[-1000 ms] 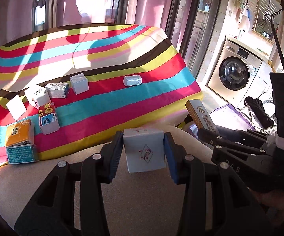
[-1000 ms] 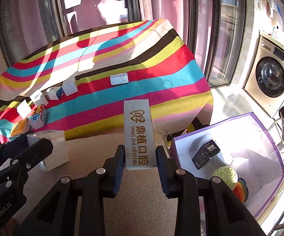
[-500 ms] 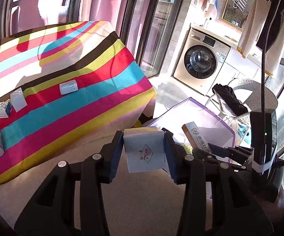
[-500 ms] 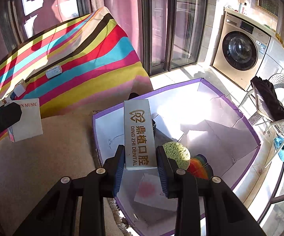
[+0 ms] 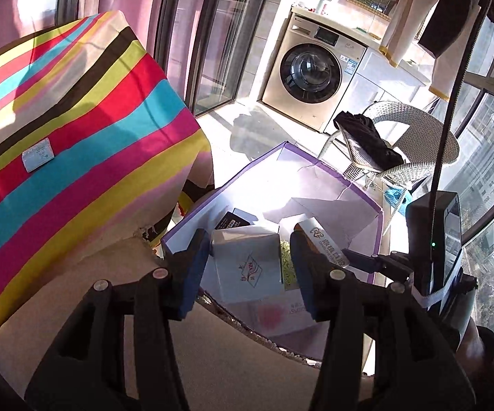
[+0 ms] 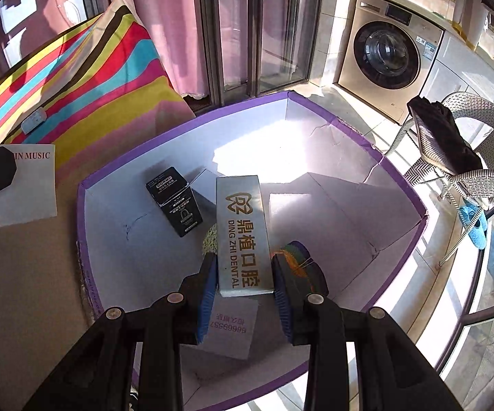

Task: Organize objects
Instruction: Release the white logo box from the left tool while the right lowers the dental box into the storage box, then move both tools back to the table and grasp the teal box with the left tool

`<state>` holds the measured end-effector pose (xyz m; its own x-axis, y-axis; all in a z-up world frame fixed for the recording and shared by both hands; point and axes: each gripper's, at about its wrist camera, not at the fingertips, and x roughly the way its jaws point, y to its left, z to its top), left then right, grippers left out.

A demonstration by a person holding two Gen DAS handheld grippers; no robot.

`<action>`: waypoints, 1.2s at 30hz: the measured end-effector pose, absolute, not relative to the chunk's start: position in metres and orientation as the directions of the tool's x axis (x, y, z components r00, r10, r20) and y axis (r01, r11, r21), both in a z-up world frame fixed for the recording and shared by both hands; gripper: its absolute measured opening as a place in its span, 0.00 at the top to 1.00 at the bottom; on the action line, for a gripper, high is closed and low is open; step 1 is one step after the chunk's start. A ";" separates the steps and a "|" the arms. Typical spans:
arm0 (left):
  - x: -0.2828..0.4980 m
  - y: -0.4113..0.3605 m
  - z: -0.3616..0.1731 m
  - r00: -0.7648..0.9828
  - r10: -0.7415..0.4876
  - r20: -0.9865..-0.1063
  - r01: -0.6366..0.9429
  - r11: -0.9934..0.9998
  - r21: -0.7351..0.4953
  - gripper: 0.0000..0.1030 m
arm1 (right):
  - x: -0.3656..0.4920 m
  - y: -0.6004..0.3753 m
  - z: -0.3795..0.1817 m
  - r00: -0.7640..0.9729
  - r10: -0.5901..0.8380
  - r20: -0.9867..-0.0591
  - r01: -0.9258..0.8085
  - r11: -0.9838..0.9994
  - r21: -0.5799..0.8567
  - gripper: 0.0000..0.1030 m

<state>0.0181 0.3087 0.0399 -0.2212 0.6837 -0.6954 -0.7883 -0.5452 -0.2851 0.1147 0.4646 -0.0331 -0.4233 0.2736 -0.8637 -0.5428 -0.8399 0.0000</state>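
Note:
My left gripper (image 5: 248, 267) has its jaws spread wider than the white box (image 5: 247, 267) with a red-blue logo; a gap shows on the right side. The box hangs over the purple-rimmed bin (image 5: 377, 236). My right gripper (image 6: 243, 277) is shut on a silver dental box (image 6: 242, 233) held over the same bin (image 6: 401, 185). The white box also shows in the right wrist view (image 6: 26, 185), at the left.
In the bin lie a black box (image 6: 175, 202), a yellow-green sponge (image 6: 209, 236), a rainbow-coloured item (image 6: 296, 253) and a white card (image 6: 231, 328). A striped cloth (image 5: 75, 130) carries a small white pack (image 5: 38, 154). A washing machine (image 5: 315, 78) and wicker chair (image 5: 401, 150) stand behind.
Both grippers have swung right from the striped cloth to above the bin. The left jaws have opened from the white box. The right gripper still holds the dental box.

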 end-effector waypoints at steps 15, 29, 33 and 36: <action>-0.005 0.229 0.057 -0.359 0.684 -0.635 -0.635 -0.677 -0.371 0.18 | 0.062 0.466 -0.073 -0.431 -0.278 -0.859 -0.422 -0.779 0.464 0.19; -0.014 0.158 0.052 -0.443 0.652 -0.615 -0.529 -0.744 -0.409 0.18 | -0.063 0.428 -0.101 -0.420 -0.573 -0.704 -0.283 -0.654 0.701 0.14; -0.014 0.142 0.055 -0.473 0.647 -0.599 -0.521 -0.753 -0.402 0.18 | -0.088 0.416 -0.091 -0.416 -0.571 -0.708 -0.231 -0.686 0.690 0.12; -0.015 0.127 0.057 -0.505 0.627 -0.593 -0.505 -0.772 -0.387 0.18 | -0.100 0.411 -0.090 -0.417 -0.558 -0.718 -0.233 -0.698 0.678 0.10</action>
<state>-0.0152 0.1268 0.0571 -0.5054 0.6272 -0.5926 -0.5048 -0.7719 -0.3865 -0.0996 0.4113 -0.0896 -0.4170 -0.5578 -0.7176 -0.2328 -0.6976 0.6776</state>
